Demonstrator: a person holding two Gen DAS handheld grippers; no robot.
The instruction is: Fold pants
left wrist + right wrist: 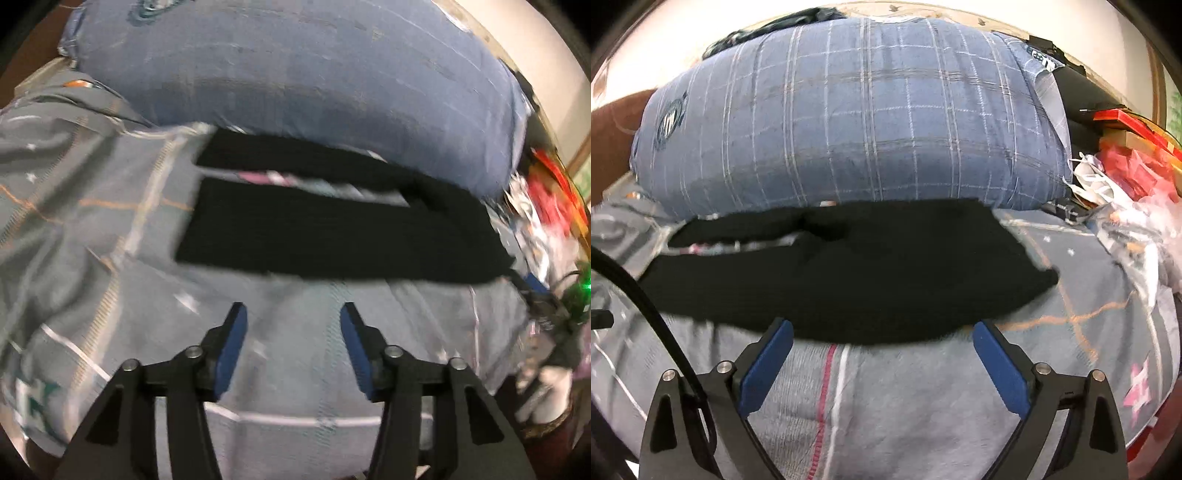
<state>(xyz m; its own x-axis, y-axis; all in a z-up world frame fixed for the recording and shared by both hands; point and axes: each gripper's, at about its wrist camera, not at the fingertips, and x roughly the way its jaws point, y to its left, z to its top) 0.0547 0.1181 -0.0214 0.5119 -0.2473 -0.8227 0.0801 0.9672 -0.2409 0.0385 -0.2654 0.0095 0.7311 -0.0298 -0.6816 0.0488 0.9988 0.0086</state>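
Right wrist view: the right gripper [882, 328] has its jaws spread wide and empty, tips just at the near edge of the black pants [849, 273], which lie flat across the bed [886, 406] against a blue checked pillow [849, 118]; the left gripper [293, 314], jaws likewise apart and empty, hangs a little short of the same near hem. To fold well, I judge each gripper should pinch the near leg's edge close to an end, lift together and lay it evenly over the far leg. A round emblem and a tag on the pillow are too blurred to read.
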